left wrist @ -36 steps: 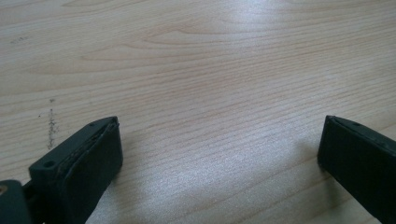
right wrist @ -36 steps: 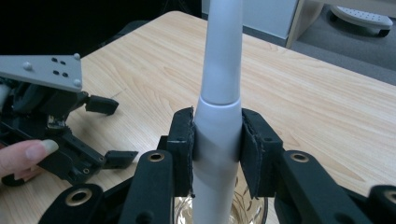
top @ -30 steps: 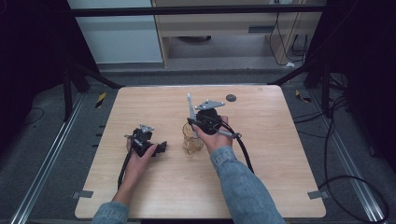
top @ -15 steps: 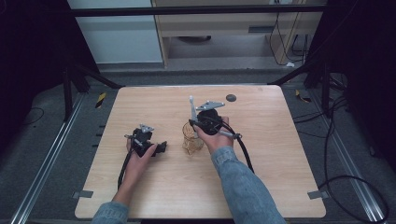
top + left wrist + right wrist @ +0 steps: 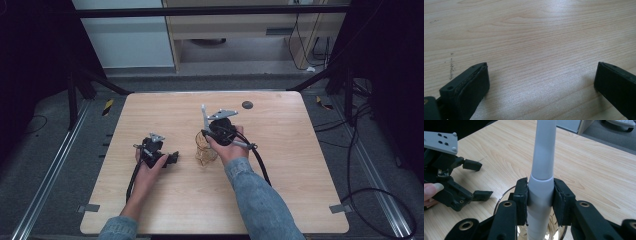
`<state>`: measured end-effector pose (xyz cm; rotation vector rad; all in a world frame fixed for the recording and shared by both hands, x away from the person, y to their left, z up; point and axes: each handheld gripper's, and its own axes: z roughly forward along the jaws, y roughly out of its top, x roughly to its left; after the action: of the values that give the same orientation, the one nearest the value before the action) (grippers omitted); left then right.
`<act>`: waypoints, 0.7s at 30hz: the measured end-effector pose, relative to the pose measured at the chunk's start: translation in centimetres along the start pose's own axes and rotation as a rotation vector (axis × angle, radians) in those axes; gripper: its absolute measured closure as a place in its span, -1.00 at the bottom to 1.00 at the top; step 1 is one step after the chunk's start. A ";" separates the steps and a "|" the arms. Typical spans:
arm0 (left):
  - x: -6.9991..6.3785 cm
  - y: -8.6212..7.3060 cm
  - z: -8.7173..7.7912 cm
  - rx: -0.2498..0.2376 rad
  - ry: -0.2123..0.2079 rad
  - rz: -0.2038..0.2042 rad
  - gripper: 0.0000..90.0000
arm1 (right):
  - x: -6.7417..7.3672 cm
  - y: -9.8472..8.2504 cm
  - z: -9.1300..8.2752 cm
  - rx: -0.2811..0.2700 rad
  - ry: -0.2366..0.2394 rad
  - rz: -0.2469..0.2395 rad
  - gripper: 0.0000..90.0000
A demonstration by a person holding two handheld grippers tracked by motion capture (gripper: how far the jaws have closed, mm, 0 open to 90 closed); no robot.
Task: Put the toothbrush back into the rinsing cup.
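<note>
The wooden desk [image 5: 280,200] carries little: a small dark disc [image 5: 247,105] near its far edge, and near the middle a clear glass [image 5: 205,152] with a faint golden pattern on its wall. The person's right hand [image 5: 227,145] holds the right gripper [image 5: 206,131] directly over that glass. In the right gripper view its jaws are closed on a grey-white stick [image 5: 541,177], clamping it just below a step where the thicker lower part meets the slimmer upper part.

The stick's long axis runs close to upright. Its slim end points up and away from the desk, leaning slightly towards the far side in the high view, and its thick end points down into the mouth of the glass, whose rim [image 5: 506,192] curves beneath the jaws. How deep the lower end reaches, and whether it touches the bottom, cannot be told.

The step in hand looks like standing the stick in the glass. The next move probably calls for lowering it straight down until it rests, then parting the jaws gently so that neither stick nor glass tips.

The left gripper [image 5: 172,158] lies low on the desk, left of the glass and a little nearer the person, held by the left hand [image 5: 147,165]. Its jaws stand wide open with bare wood between them and hold nothing.
</note>
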<state>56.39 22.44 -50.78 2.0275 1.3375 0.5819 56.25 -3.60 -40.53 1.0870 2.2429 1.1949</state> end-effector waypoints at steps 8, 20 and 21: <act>0.0 0.0 0.0 0.000 0.000 0.000 -1.00 | 0.1 0.1 0.2 -0.001 0.000 -0.002 0.49; 0.0 0.0 0.0 0.000 -0.001 0.000 -1.00 | 0.4 0.3 0.7 -0.001 -0.009 -0.010 0.49; 0.0 0.0 0.0 0.000 -0.001 0.000 -1.00 | 0.4 0.4 0.8 -0.002 -0.009 -0.013 0.49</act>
<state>56.39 22.44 -50.78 2.0275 1.3373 0.5811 56.62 -2.72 -40.65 1.0737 2.2384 1.1846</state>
